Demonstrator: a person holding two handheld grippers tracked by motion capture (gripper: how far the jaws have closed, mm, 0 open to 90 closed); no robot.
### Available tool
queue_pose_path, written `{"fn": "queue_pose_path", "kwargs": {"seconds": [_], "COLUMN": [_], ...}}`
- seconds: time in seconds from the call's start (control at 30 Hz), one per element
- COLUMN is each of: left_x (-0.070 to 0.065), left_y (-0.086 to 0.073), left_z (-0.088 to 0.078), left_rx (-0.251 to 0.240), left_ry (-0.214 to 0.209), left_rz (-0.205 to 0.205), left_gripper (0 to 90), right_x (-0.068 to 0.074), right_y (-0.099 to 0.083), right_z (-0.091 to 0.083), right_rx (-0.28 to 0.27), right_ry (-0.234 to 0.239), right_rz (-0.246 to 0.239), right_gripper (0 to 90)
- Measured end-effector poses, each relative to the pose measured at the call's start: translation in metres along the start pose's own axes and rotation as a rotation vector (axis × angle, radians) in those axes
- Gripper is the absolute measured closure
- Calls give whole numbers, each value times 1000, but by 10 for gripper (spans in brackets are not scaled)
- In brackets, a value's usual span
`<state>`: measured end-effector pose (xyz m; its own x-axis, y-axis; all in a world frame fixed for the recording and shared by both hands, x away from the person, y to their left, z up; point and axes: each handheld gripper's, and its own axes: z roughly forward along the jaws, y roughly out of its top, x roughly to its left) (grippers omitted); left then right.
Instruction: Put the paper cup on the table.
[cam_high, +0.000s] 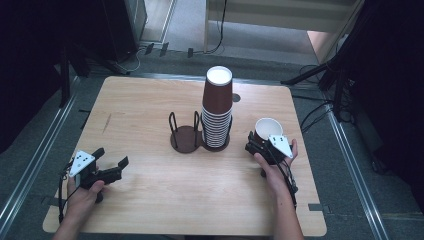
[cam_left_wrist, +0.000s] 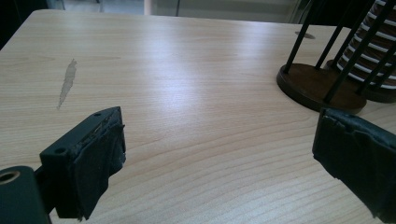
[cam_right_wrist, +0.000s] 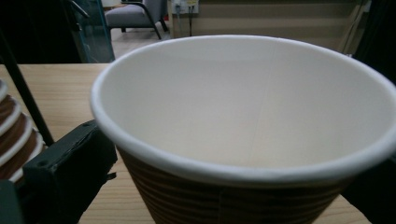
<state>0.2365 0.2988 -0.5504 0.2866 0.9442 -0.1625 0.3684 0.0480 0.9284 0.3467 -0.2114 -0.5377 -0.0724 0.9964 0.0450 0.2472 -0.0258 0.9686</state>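
The right gripper (cam_high: 261, 142) fingers clasp a single paper cup (cam_high: 267, 130) mouth-up beside the cup stack (cam_high: 217, 107), likely so it can be stacked or racked, while the left gripper (cam_high: 111, 161) rests on the surface (cam_high: 150, 195) with fingers wide and empty.

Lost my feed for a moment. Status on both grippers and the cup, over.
Left gripper open, empty, low over the wooden table. Right gripper shut on brown paper cup, mouth up. Stack of brown cups in black wire holder alongside; path clear.

A light wooden surface (cam_high: 150, 200) stands on grey floor (cam_high: 190, 20) — dark stands and cables around it, a grey chair (cam_right_wrist: 135, 14) behind.
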Motion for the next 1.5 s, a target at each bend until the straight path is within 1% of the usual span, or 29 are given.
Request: {"fn": "queue_pose_path", "kwargs": {"seconds": [0.23, 0.4, 0.5, 0.63, 0.9, 0.97, 1.1, 1.23, 1.37, 1.5], "left_x": [0, 0, -1, -1, 0, 0, 0, -1, -1, -1], "left_y": [0, 0, 0, 0, 0, 0, 0, 0, 0, 0], "left_z": [0, 0, 0, 0, 0, -1, 0, 0, 0, 0], "left_rx": [-1, 0, 8, 11, 11, 15, 16, 18, 21, 25], "left_ry": [-4, -2, 1, 0, -3, -6, -5, -3, 4, 7], "left_rz": [7, 8, 14, 14, 15, 14, 12, 11, 12, 10], "left_gripper": [31, 31, 31, 31, 31, 31, 31, 31, 31, 31], "right_x": [0, -1, -2, -7, -15, -17, -19, -20, -23, -28], "right_y": [8, 11, 14, 16, 14, 13, 15, 16, 14, 9], "right_z": [-11, -20, -27, -34, -51, -56, -66, -75, -82, -87], "right_rx": [-16, -21, -30, -33, -45, -43, -48, -65, -65, -59], "right_ry": [45, 59, 66, 70, 76, 75, 93, 105, 101, 93], "right_rz": [-25, -27, -17, -6, 10, 6, 10, 6, -6, 2], "right_gripper": [0, 0, 0, 0, 0, 0, 0, 0, 0, 0]}}
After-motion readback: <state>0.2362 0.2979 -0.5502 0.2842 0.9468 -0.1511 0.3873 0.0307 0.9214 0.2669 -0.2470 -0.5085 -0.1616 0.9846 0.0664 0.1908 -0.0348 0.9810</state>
